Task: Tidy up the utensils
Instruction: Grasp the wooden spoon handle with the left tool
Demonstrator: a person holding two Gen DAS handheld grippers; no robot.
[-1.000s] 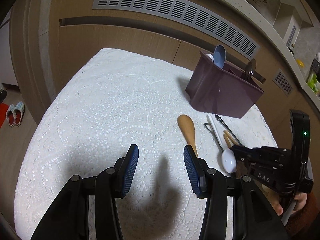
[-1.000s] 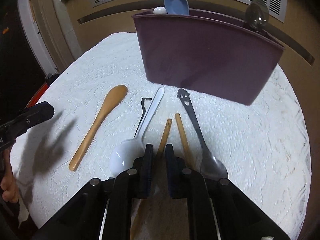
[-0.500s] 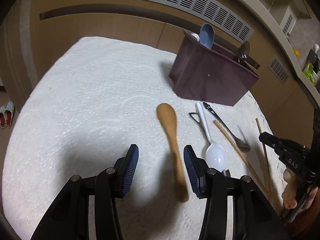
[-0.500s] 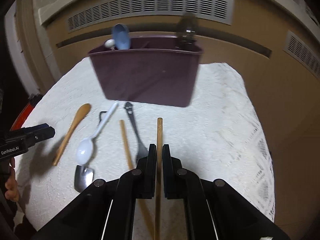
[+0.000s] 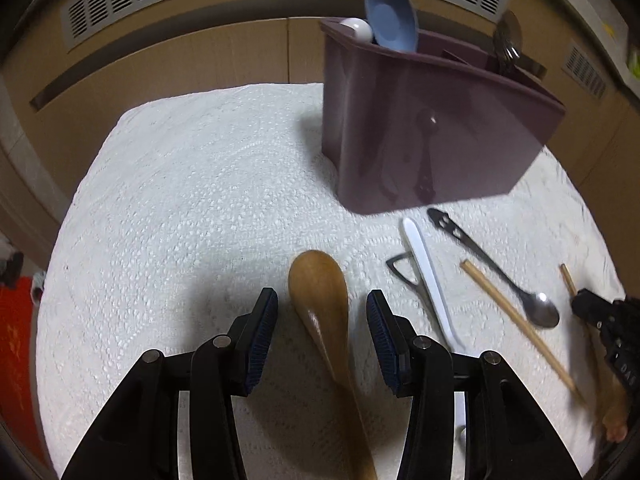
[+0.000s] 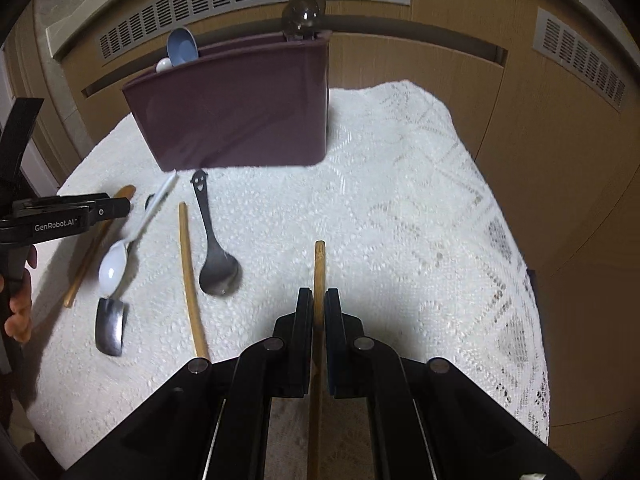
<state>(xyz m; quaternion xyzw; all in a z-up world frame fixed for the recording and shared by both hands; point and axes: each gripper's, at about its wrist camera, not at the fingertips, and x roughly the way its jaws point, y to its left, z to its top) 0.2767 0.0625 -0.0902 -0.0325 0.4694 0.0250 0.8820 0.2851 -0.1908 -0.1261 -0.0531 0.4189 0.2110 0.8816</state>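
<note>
My right gripper [image 6: 318, 312] is clamped on one wooden chopstick [image 6: 319, 264] at the lower centre of its view, the stick's tip reaching up over the white lace tablecloth [image 6: 400, 208]; my left gripper [image 5: 322, 318] stands wide, its blue pads either side of the wooden spoon [image 5: 322, 300] but not pressing it, low in the middle of the left view; the purple utensil caddy [image 6: 236, 116] sits upper left of centre in the right view, and it already holds a blue spoon [image 6: 182, 46], something small and white beside it, and a dark metal spoon [image 6: 302, 16] at its far end; so I judge the sorting started but mostly undone. Left on the cloth, in the left half of the right view: the second chopstick [image 6: 188, 276], a metal spoon with a smiley handle [image 6: 214, 256], a white plastic spoon [image 6: 120, 256], and a small metal shovel-shaped spoon [image 6: 109, 330] under it; I would reckon six pieces remain, counting the two at my grippers.
</note>
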